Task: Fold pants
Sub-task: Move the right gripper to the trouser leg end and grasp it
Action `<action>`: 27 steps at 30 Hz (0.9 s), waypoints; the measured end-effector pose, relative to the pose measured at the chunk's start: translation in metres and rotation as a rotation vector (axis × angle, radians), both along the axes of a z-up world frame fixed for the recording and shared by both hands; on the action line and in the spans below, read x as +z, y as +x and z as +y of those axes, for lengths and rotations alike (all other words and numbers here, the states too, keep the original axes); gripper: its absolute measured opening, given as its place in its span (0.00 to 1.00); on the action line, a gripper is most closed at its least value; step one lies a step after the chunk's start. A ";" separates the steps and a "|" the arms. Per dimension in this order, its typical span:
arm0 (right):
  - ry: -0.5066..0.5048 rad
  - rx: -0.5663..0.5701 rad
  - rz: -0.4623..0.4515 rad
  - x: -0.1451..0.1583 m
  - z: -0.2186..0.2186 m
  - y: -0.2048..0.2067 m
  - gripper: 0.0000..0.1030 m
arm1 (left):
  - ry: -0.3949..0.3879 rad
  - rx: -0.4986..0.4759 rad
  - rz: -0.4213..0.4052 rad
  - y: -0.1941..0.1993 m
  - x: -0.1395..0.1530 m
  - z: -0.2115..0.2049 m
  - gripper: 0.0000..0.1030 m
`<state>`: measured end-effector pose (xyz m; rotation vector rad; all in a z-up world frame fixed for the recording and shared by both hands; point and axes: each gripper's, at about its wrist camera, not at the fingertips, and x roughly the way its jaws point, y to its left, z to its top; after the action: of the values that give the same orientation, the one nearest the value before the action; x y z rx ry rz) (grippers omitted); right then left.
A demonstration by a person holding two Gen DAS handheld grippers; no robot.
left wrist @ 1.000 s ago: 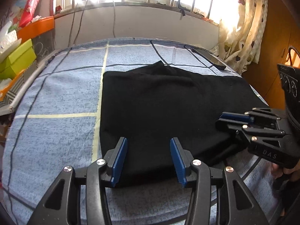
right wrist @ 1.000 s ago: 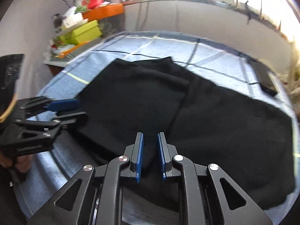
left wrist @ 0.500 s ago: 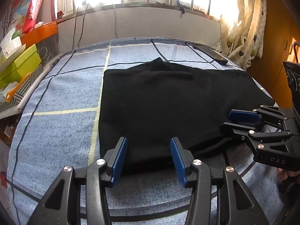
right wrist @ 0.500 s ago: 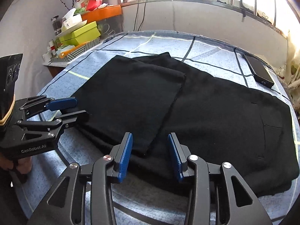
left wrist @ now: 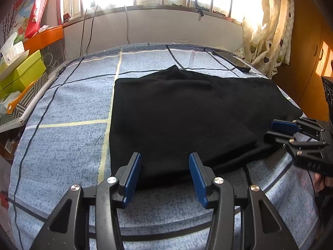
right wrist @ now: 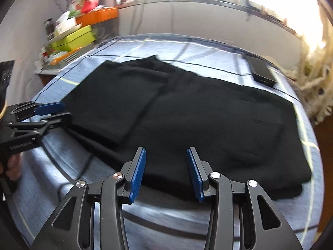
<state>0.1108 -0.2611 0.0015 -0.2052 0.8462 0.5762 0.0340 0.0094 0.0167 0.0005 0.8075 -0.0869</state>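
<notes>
Black pants (left wrist: 183, 114) lie flat on a blue plaid sheet (left wrist: 68, 145), with one end folded over onto the rest; the folded layer's edge shows in the right wrist view (right wrist: 143, 112). My left gripper (left wrist: 165, 179) is open and empty, just in front of the near edge of the folded part. My right gripper (right wrist: 165, 175) is open and empty at the pants' (right wrist: 218, 125) near edge. Each gripper also shows in the other's view, the right one (left wrist: 276, 133) at the pants' right side, the left one (right wrist: 54, 112) at the left side.
A black phone (left wrist: 233, 61) with a cable lies at the far right of the bed. Green boxes (left wrist: 20, 73) and an orange shelf (left wrist: 43, 37) crowd the left side. A curtain (left wrist: 266, 31) and wooden cabinet (left wrist: 308, 52) stand at the right.
My right gripper opened, letting go of the pants' edge, and drew back. My left gripper also pulled back a little toward the near edge.
</notes>
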 end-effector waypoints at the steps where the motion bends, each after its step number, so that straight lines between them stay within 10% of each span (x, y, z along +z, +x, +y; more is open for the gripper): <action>1: 0.005 -0.021 -0.003 0.001 -0.008 0.001 0.40 | -0.009 -0.004 0.000 0.000 0.002 -0.001 0.49; 9: 0.065 -0.269 0.032 0.003 -0.088 0.014 0.40 | -0.023 -0.071 0.005 0.018 0.006 -0.029 0.49; 27: 0.648 -0.589 0.278 -0.016 -0.182 0.026 0.49 | -0.057 -0.096 0.024 0.021 -0.006 -0.033 0.49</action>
<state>0.1364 -0.4429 -0.0148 0.7103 0.8917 0.2959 0.0552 -0.0240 0.0107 -0.0153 0.8286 -0.2006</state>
